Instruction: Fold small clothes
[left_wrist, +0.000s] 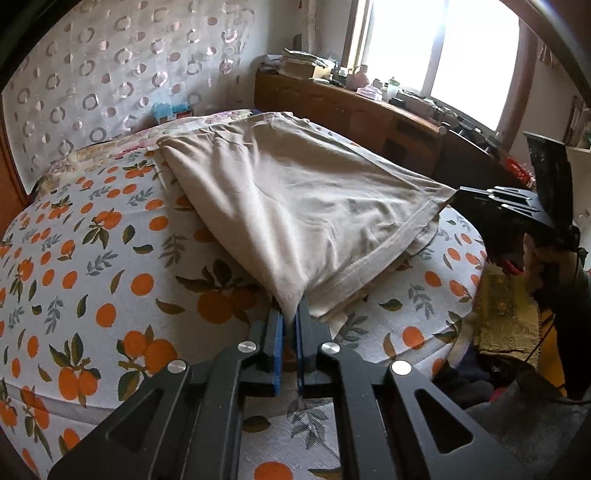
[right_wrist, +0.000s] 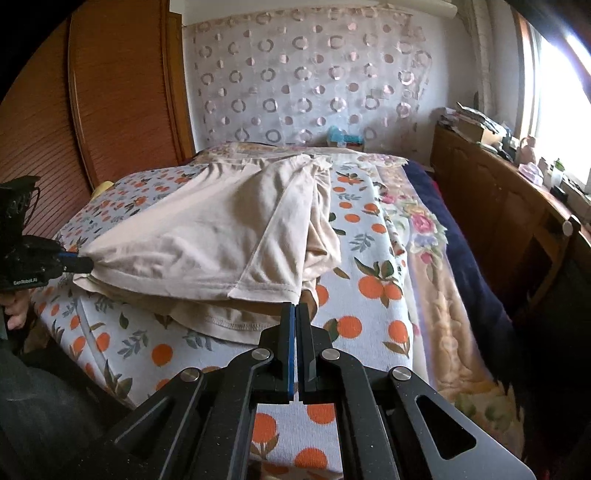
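Observation:
A beige garment (left_wrist: 295, 199) lies partly folded on the orange-print bed cover (left_wrist: 110, 258). My left gripper (left_wrist: 290, 314) is shut on one near corner of the garment's hem. My right gripper (right_wrist: 295, 306) is shut on the other near corner, at the hem of the upper layer of the beige garment (right_wrist: 207, 236). The corners are lifted a little off the bed and the cloth is stretched between them. The right gripper also shows at the right of the left wrist view (left_wrist: 454, 197), and the left gripper at the left of the right wrist view (right_wrist: 83, 263).
A wooden cabinet (left_wrist: 369, 110) with clutter runs under the window along the bed's far side. A wooden wardrobe (right_wrist: 110, 92) stands by the bed head. A floral blanket (right_wrist: 424, 258) and a dark blue one (right_wrist: 461, 251) lie beside the cover. Clothes are piled on the floor (left_wrist: 509, 332).

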